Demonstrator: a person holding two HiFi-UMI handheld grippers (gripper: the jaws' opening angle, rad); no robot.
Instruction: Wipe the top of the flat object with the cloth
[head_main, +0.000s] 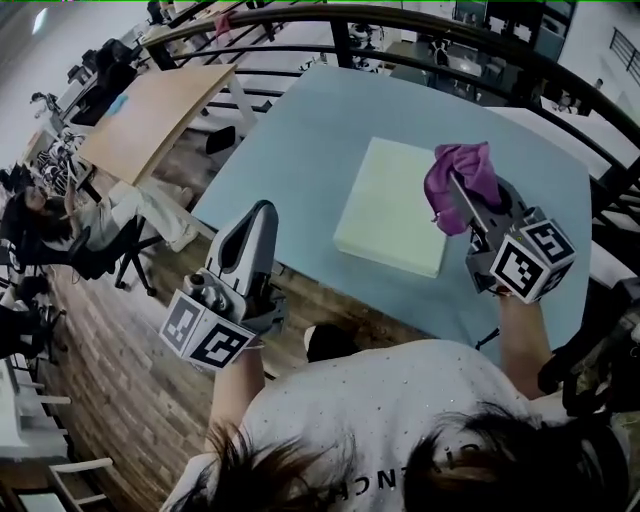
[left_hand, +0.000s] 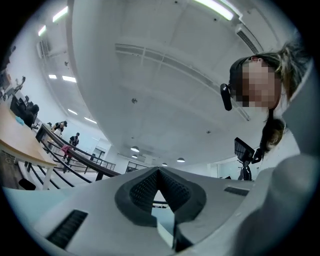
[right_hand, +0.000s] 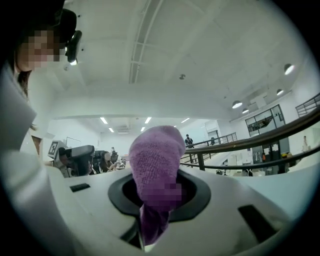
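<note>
The purple cloth (head_main: 462, 170) was pinched in the right gripper (head_main: 455, 195), by the right edge of the pale flat object (head_main: 392, 205) lying on the table (head_main: 300, 140). The left gripper (head_main: 262, 212) was pressed together, empty, off the table's near edge. The cloth was judged soft, light and limp, best gripped at its bunched middle.

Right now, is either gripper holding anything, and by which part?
The right gripper is shut on the cloth, pinching a bunched part; most sticks out past its jaws. The left gripper is shut, empty.
</note>
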